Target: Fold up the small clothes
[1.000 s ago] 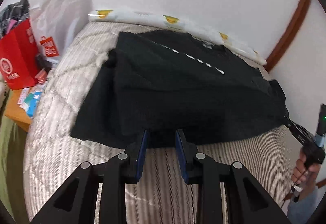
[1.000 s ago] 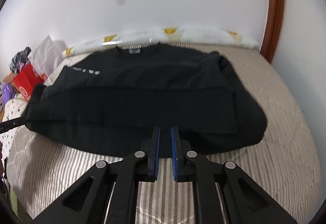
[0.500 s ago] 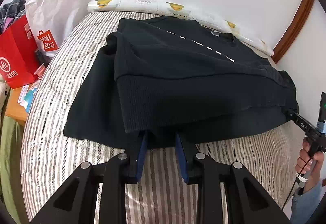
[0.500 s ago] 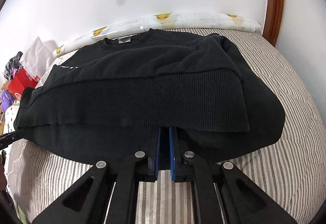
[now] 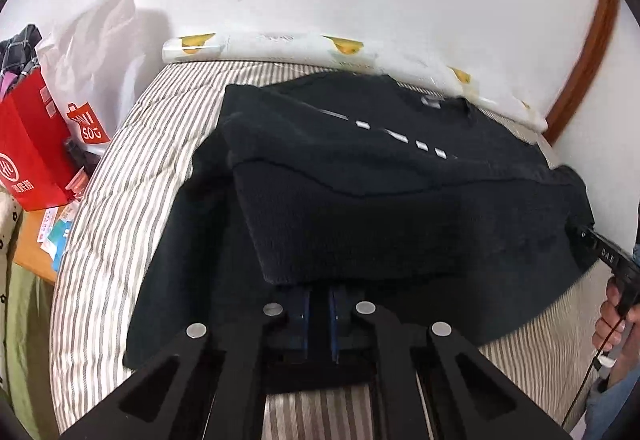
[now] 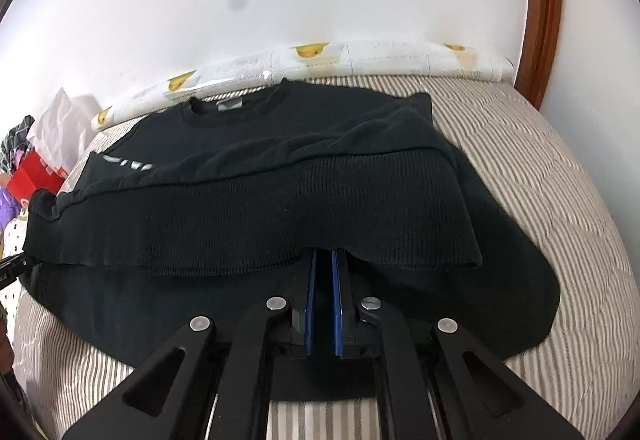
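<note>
A black sweatshirt (image 5: 360,176) lies on the striped bed (image 5: 120,208), collar toward the wall. Its ribbed hem (image 6: 320,208) is lifted and carried over the body toward the collar. My left gripper (image 5: 319,292) is shut on the hem near the garment's left side. My right gripper (image 6: 324,260) is shut on the hem toward its right side; its handle and the hand on it (image 5: 616,280) show at the right edge of the left wrist view. The fingertips of both grippers are hidden under the cloth.
A rolled white quilt with yellow prints (image 6: 320,60) lies along the wall behind the collar. A red bag (image 5: 28,152) and a white plastic bag (image 5: 92,72) stand left of the bed. A brown wooden frame (image 6: 540,0) runs up the right.
Both grippers have moved forward toward the collar, carrying the hem farther over the sweatshirt's body. The left gripper's jaws have closed in on the hem.
</note>
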`<action>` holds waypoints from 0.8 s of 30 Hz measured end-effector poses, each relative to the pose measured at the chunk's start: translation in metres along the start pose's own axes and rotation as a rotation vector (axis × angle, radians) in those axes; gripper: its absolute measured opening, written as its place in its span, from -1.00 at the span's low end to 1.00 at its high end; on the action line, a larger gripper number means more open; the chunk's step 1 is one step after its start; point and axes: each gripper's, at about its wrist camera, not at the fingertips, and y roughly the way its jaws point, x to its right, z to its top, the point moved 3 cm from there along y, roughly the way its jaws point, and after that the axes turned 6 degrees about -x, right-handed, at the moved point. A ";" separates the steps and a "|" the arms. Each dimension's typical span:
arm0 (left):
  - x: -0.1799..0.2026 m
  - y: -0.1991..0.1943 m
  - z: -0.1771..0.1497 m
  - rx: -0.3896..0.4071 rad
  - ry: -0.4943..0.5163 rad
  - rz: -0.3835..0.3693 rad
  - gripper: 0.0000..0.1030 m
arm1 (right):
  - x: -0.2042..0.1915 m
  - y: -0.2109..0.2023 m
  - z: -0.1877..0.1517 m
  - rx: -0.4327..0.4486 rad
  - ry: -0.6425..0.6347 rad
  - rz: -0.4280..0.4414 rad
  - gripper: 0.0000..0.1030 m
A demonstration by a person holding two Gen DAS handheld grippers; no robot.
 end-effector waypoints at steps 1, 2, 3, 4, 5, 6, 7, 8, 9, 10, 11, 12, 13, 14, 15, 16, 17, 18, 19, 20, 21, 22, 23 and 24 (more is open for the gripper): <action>-0.001 0.003 0.005 0.002 -0.006 0.000 -0.86 | 0.000 0.002 0.005 0.002 0.001 0.001 -0.89; -0.002 0.007 0.011 0.008 -0.012 0.003 -0.86 | 0.001 0.004 0.010 0.005 0.002 0.002 -0.89; -0.003 0.010 0.018 0.010 -0.013 0.007 -0.86 | 0.002 0.007 0.017 0.011 0.002 0.002 -0.89; -0.003 0.012 0.022 0.011 -0.013 0.009 -0.86 | 0.003 0.009 0.022 0.015 0.001 -0.002 -0.89; -0.003 0.016 0.028 0.013 -0.013 0.010 -0.86 | 0.003 0.011 0.027 0.020 0.000 -0.005 -0.89; -0.003 0.019 0.034 0.018 -0.015 0.012 -0.86 | 0.003 0.013 0.031 0.025 -0.001 -0.005 -0.89; -0.005 0.020 0.039 0.022 -0.018 0.012 -0.86 | 0.003 0.015 0.037 0.031 -0.002 -0.006 -0.89; -0.005 0.022 0.044 0.024 -0.019 0.012 -0.86 | 0.002 0.017 0.041 0.035 -0.004 -0.010 -0.89; -0.005 0.024 0.050 0.027 -0.021 0.010 -0.86 | 0.003 0.020 0.046 0.039 -0.006 -0.015 -0.89; -0.005 0.025 0.053 0.031 -0.023 0.009 -0.86 | 0.003 0.023 0.052 0.043 -0.005 -0.017 -0.89; -0.005 0.028 0.058 0.037 -0.026 0.009 -0.86 | 0.003 0.025 0.056 0.044 -0.001 -0.017 -0.89; -0.005 0.029 0.063 0.044 -0.030 0.011 -0.86 | 0.004 0.028 0.061 0.046 0.005 -0.014 -0.89; -0.005 0.030 0.066 0.050 -0.034 0.010 -0.86 | 0.004 0.031 0.067 0.049 0.010 -0.008 -0.89; -0.005 0.030 0.070 0.058 -0.042 0.008 -0.86 | 0.004 0.032 0.071 0.057 0.014 -0.005 -0.89; -0.005 0.029 0.074 0.067 -0.051 0.011 -0.86 | 0.004 0.031 0.076 0.071 0.021 -0.006 -0.86; -0.005 0.027 0.077 0.078 -0.055 0.010 -0.86 | 0.003 0.030 0.081 0.082 0.021 -0.011 -0.80; -0.003 0.025 0.079 0.086 -0.051 0.003 -0.86 | 0.003 0.029 0.085 0.094 0.017 -0.022 -0.79; -0.001 0.023 0.082 0.096 -0.040 0.004 -0.86 | 0.001 0.026 0.089 0.113 0.003 -0.034 -0.76; 0.000 0.021 0.084 0.104 -0.032 0.023 -0.86 | 0.000 0.023 0.094 0.132 -0.012 -0.046 -0.65; 0.000 0.021 0.085 0.109 -0.026 0.038 -0.86 | 0.000 0.020 0.097 0.147 -0.022 -0.055 -0.45; 0.000 0.021 0.085 0.112 -0.020 0.047 -0.86 | 0.001 0.018 0.099 0.152 -0.021 -0.059 -0.35; -0.002 0.021 0.087 0.111 -0.019 0.055 -0.86 | 0.004 0.018 0.101 0.154 -0.019 -0.058 -0.23; -0.005 0.023 0.088 0.107 -0.025 0.069 -0.86 | 0.006 0.018 0.102 0.154 -0.018 -0.059 -0.22; -0.008 0.026 0.089 0.098 -0.033 0.074 -0.86 | 0.010 0.021 0.104 0.151 -0.018 -0.074 -0.22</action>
